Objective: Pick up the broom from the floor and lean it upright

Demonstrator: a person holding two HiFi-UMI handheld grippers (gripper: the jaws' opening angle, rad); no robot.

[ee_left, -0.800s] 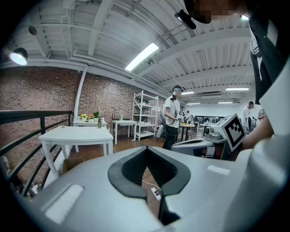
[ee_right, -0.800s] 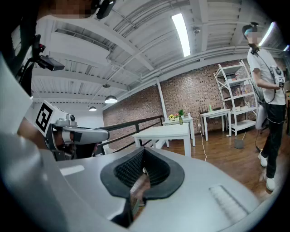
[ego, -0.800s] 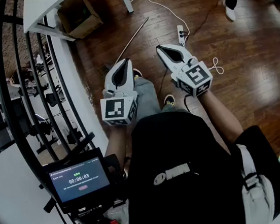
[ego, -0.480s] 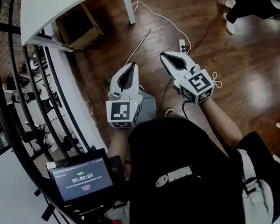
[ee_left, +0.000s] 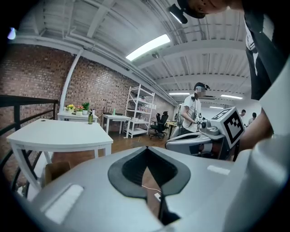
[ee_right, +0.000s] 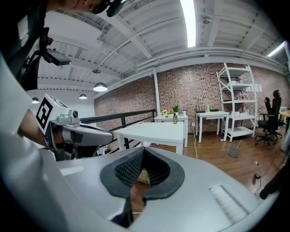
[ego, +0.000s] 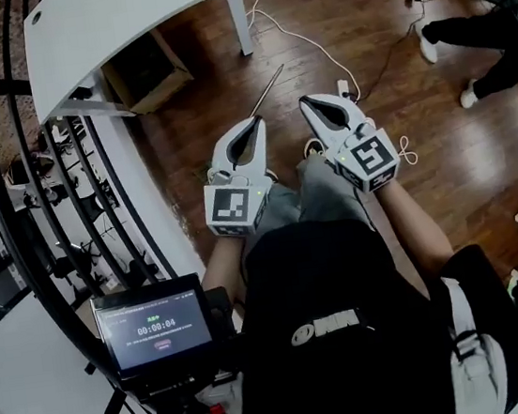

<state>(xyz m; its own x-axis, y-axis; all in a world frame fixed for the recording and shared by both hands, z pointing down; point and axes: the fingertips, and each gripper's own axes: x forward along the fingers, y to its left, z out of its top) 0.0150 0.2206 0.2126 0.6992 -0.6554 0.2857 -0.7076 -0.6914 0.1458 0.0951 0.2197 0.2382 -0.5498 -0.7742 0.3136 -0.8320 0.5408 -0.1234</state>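
- Both claws are held out ahead of us, side by side and tipped a little downward. We read this as a carrying posture for the walk-up, not yet a reach.
- Left claw [ego: 255, 122]: jaws pressed together, nothing between them. Right claw [ego: 306, 102]: jaws also together and empty.
- Broom [ego: 268, 89]: we see only a thin pale rod lying slantwise on the wood floor [ego: 426, 179], which we take for the handle. Its near end runs in behind the left claw's tip. Its far end points toward the leg of the white counter [ego: 121, 21]. The brush end is hidden.
- The broom is untouched, so the task is barely begun. A claw must open before any grasp.
- Against the earlier frames, the counter and the cardboard box [ego: 142, 70] under it sit lower and larger, so we have stepped forward.
- The claws keep the same closed pose. The person [ego: 486, 29] at upper right has shifted along.
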